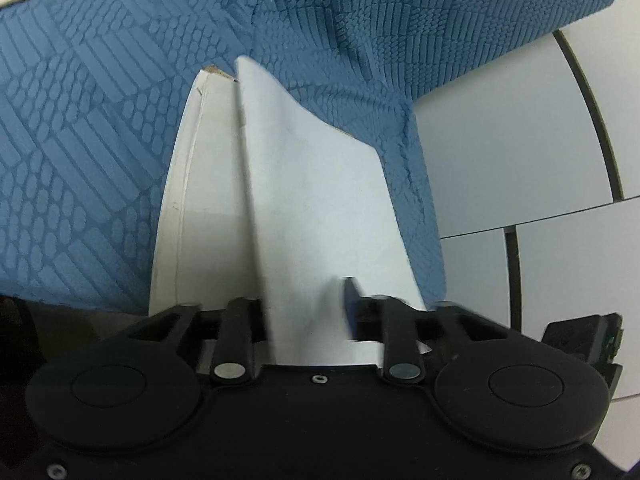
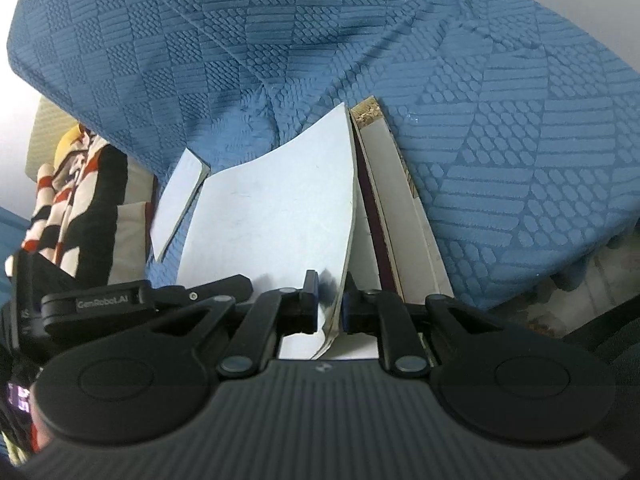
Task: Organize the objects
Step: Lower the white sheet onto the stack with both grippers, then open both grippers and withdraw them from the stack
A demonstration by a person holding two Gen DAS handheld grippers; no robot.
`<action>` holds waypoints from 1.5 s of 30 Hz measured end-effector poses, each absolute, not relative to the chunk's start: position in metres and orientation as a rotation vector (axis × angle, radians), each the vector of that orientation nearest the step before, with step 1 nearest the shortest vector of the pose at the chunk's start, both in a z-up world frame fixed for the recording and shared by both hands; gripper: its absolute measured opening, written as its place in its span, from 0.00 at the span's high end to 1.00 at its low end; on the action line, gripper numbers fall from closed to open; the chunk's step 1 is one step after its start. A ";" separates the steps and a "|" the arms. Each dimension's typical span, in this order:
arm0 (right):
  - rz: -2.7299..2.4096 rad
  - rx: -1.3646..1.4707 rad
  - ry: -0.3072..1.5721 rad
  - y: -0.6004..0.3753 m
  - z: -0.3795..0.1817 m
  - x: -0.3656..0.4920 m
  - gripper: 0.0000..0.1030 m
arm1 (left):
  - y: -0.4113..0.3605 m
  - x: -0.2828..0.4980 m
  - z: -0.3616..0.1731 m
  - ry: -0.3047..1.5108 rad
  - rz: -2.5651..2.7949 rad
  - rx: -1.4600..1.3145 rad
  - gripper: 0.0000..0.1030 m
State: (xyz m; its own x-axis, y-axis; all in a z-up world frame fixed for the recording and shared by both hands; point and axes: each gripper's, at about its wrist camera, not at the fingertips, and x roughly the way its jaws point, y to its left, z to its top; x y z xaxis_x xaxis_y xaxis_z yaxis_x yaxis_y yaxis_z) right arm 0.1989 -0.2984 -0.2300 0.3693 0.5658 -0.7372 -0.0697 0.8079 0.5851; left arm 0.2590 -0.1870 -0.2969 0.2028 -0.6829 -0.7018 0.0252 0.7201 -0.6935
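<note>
A white book [image 1: 208, 200] lies on a blue textured cloth [image 1: 80, 140]. Its thin white cover [image 1: 312, 200] stands lifted and bent. My left gripper [image 1: 304, 304] is open, and the cover's near edge runs loosely through the wide gap between its jaws. In the right wrist view the same cover [image 2: 272, 208] curves up beside the book's dark inner page and worn corner [image 2: 384, 216]. My right gripper [image 2: 330, 304] straddles the cover's edge with its jaws a little apart, so it is open. The left gripper's body [image 2: 92, 304] shows at the left.
A smaller white sheet [image 2: 176, 208] lies left of the cover on the blue cloth [image 2: 520, 160]. A red, black and white striped fabric [image 2: 80, 192] sits at the left. Pale floor tiles [image 1: 520, 140] lie beyond the cloth's right edge.
</note>
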 end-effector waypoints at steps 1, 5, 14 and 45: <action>0.422 0.479 1.138 -0.297 -0.229 0.199 0.66 | -0.188 0.259 -0.294 1.283 -0.537 -0.624 0.55; 0.382 0.377 1.140 -0.299 -0.221 0.199 0.46 | -0.188 0.255 -0.276 1.259 -0.475 -0.559 0.21; 0.391 0.318 1.051 -0.307 -0.178 0.199 0.46 | -0.183 0.249 -0.241 1.177 -0.451 -0.507 0.20; 0.578 0.216 0.712 -0.259 -0.075 0.111 0.46 | -0.151 0.132 -0.087 0.742 -0.377 -0.337 0.19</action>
State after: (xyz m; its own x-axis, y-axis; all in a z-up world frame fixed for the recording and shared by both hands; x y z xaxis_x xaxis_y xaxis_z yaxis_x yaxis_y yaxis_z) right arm 0.1107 -0.2592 -0.0754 0.6096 0.5675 -0.5535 -0.4246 0.8234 0.3766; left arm 0.1322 -0.1512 -0.0872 0.6763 -0.4457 -0.5864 0.2118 0.8802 -0.4247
